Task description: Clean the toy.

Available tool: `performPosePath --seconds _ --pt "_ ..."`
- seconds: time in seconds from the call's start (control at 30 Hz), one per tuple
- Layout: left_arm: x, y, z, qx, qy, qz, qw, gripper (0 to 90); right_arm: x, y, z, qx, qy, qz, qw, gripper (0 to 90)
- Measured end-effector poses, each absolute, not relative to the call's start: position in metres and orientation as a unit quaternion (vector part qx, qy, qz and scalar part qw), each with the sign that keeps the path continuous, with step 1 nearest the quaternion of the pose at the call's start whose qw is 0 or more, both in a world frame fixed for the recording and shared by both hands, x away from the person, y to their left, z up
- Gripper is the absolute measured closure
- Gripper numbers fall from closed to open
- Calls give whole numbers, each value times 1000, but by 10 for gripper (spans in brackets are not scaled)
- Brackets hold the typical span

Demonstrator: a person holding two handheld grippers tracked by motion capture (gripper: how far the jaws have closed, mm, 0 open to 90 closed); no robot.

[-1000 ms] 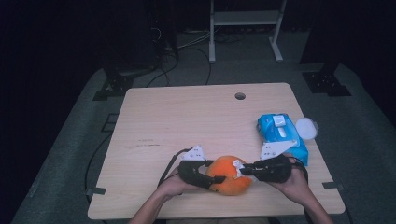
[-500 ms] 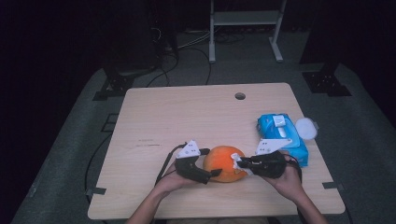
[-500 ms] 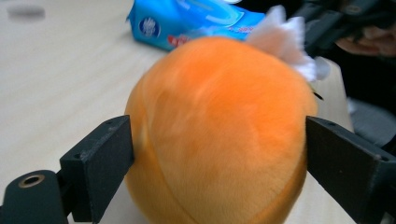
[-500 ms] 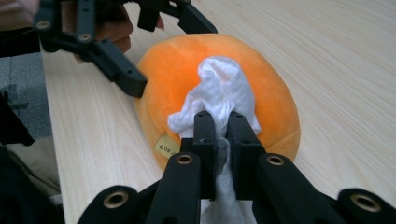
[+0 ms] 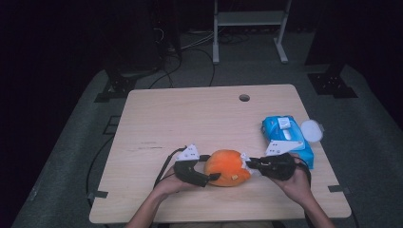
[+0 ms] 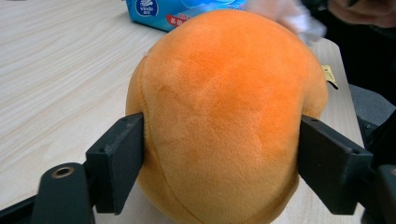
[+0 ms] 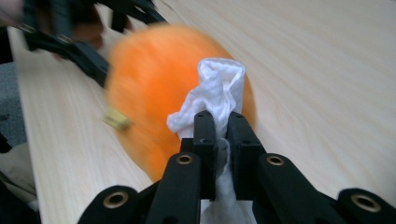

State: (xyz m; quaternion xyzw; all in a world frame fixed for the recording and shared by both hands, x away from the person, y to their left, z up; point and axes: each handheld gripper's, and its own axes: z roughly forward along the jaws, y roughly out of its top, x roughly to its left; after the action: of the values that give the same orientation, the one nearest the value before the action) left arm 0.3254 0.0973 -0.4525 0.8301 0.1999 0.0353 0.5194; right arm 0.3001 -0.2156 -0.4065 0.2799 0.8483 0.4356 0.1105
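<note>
A: Orange plush toy [image 5: 228, 167] — where is it sitting right now?

B: On the wooden table [image 5: 190, 118], near the person's edge, at about six o'clock from the round cable hole [image 5: 244, 98]. The left gripper [image 5: 211, 178] is at its nine o'clock side, the right gripper [image 5: 248, 164] at its three o'clock.

A: What are the jaws doing?

B: In the left gripper view the left jaws straddle the toy [image 6: 224, 116] at its widest part, both pads against the fabric; they have just been closing in after opening wide. The right jaws are pressed together on a white wipe [image 7: 212, 95], whose bunched end lies against the toy's side.

A: How would it handle?

B: I'd judge it light and soft, dimpling under the pads and not fragile. The fuzzy fabric shouldn't slip much, but a round shape can squirt out, so grip across the middle, as the left jaws do.

A: Counts?

B: One plush toy, one wipe, one blue wipes pack [image 5: 285, 137] at two o'clock from the toy, with its round lid [image 5: 311, 130] flipped open, and two grippers.
</note>
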Motion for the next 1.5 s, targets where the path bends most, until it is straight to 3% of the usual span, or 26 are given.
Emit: performPosePath --seconds 0.13,0.4,0.53,0.63,0.93,1.1,1.3,1.5 --pt "324 95 -451 829 201 19 521 176 300 -218 -413 287 848 436 93 826" --pt "320 93 -449 842 182 40 507 207 294 -201 -398 256 846 457 98 825" --pt "324 97 -452 837 192 27 512 203 302 -214 -410 287 849 432 100 824" --pt "323 96 -450 838 192 31 510 199 307 -224 -425 306 847 429 70 827" --pt "310 79 -441 851 159 73 495 208 292 -205 -393 252 842 469 87 827" --pt "311 81 -442 850 162 73 496 211 300 -216 -401 275 848 441 105 828" --pt "308 73 -437 848 152 74 501 209 295 -213 -397 266 839 465 95 828" --pt "314 79 -441 839 174 51 513 128 298 -207 -399 257 850 448 100 828"
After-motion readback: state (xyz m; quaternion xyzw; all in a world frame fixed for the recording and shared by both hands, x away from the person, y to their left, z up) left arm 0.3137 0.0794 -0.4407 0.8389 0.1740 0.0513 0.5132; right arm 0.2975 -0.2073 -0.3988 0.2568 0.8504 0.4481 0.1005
